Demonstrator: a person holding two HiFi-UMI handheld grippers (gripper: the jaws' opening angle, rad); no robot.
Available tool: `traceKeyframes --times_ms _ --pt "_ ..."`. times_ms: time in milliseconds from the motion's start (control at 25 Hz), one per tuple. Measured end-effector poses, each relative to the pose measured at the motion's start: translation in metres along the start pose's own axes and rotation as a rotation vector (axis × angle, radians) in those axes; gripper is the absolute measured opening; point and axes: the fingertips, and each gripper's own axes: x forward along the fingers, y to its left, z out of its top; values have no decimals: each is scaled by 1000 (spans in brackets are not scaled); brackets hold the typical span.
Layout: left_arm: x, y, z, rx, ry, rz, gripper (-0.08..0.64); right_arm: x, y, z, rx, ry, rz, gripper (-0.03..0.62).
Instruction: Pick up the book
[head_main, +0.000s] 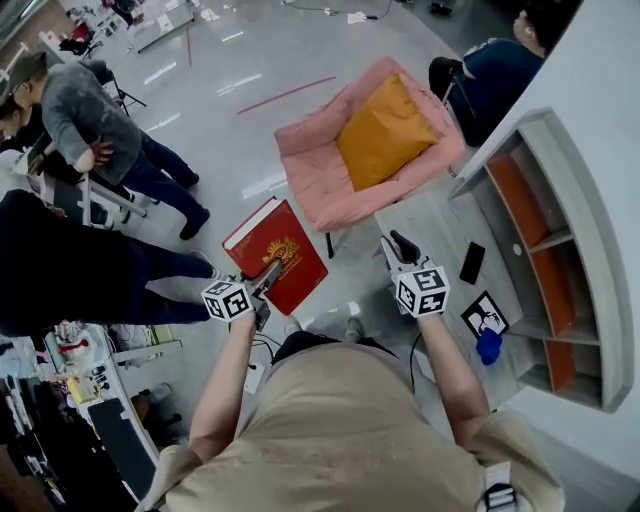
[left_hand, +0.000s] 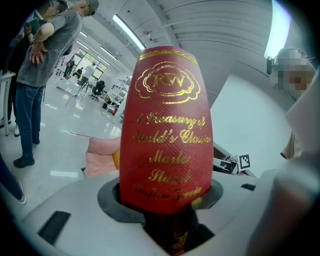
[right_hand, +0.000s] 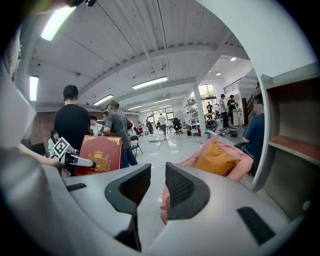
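**Red Book Gripped in Left Claw Beside Pink Armchair**

A white shelf unit (head_main: 560, 250) with orange boards stands to the right of the pink armchair (head_main: 320, 170), seen from the head camera of a person working a handheld claw in each hand. An orange cushion (head_main: 385, 130) rests on the armchair's seat. A bystander in a grey sweater (head_main: 85, 115) stands well to the left of the armchair on the glossy floor, and another in a dark blue top (head_main: 490, 70) sits just to its right.

The red book (head_main: 275, 255), its cover stamped with a gold crest and gold lettering, is held in the air. It sits just beside the armchair's near left corner, cover turned up toward the camera. The left gripper (head_main: 268, 275) is clamped on the book's lower edge, and its own view shows the volume rising straight out from between the jaws.

The right gripper (head_main: 397, 243) hangs in front of the armchair's near right corner, its jaws drawn together on nothing. A black phone (head_main: 471, 262) lies farther right of the armchair, near the shelf unit.
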Motion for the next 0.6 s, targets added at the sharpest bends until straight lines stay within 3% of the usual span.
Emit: traceKeyframes --times_ms 600 --pt "28 -32 -1 6 -3 -29 236 -20 -17 9 23 -27 32 97"
